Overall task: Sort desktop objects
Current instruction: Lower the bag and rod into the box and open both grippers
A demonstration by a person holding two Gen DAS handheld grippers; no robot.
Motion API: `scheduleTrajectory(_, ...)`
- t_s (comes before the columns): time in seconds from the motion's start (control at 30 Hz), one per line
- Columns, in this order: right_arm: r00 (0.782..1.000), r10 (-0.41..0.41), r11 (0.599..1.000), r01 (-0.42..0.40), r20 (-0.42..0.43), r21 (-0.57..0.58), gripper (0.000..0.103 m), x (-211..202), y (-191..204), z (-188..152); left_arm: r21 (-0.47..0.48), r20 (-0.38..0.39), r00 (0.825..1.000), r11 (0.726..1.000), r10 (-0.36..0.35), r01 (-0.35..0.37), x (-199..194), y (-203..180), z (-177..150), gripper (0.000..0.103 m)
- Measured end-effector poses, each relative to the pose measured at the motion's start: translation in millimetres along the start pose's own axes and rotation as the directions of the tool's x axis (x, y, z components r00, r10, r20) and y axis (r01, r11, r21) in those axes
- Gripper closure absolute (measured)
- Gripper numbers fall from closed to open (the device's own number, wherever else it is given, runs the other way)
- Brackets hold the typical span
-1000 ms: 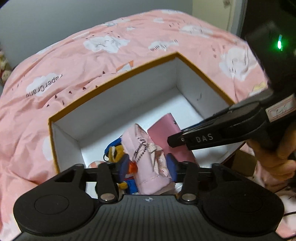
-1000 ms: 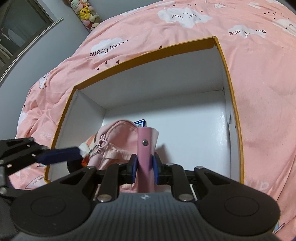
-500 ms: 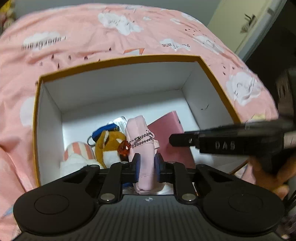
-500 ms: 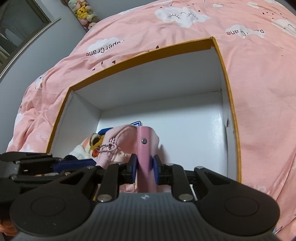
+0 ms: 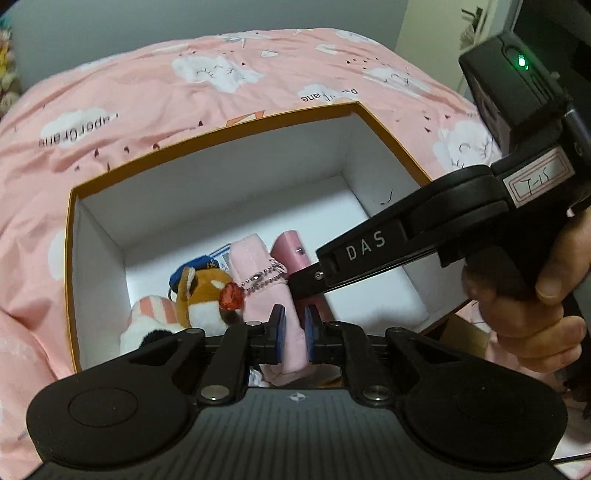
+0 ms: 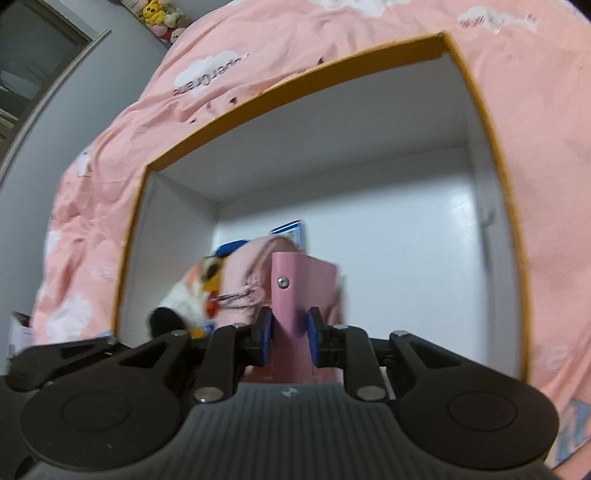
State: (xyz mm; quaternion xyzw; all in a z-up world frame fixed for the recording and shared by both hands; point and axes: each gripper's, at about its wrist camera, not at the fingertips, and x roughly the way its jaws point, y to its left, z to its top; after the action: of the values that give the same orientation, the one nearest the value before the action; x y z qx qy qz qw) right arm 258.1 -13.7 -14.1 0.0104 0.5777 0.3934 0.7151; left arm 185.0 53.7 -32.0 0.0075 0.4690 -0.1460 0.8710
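Both grippers reach down into an open box (image 5: 218, 142) — white inside, orange rim — that sits on a bed with a pink cloud-print cover (image 5: 155, 96).

Left gripper (image 5: 294, 334): blue pads pressed together on a light pink pouch (image 5: 255, 273), pinching its near end. The pouch stands up in the box, and a bead chain (image 5: 264, 278) with a red heart charm (image 5: 231, 297) hangs off its side.

Right gripper (image 6: 289, 338): blue pads on either side of a darker pink wallet (image 6: 295, 291) with a metal snap, upright in the box. Its jaws are opening; the wallet sits between them, the pads at its sides. In the left view the right gripper comes in from the right, a person's hand (image 5: 543, 295) on the grip, a green light on top.

Pouch and wallet are touching, side by side, in the near part of the box. Left of the pouch, packed in the near left corner: an orange and white plush toy (image 5: 201, 295) with a blue cap, and a pink-and-white striped plush (image 5: 155, 314) in front of it. A blue-and-white card (image 6: 290, 234) stands behind the pouch. The right half of the box floor is bare white.

The right view is motion-blurred. More plush toys (image 6: 159, 14) sit far off by the wall.
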Motion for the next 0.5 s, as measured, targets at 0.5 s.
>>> scheduleTrajectory(0.5,1.000,-0.025,1.000,0.025,0.008,0.002,0.079,8,0,3,-0.100,-0.015,0.996,0.991,-0.091,0.089,18,12,-5,0.089)
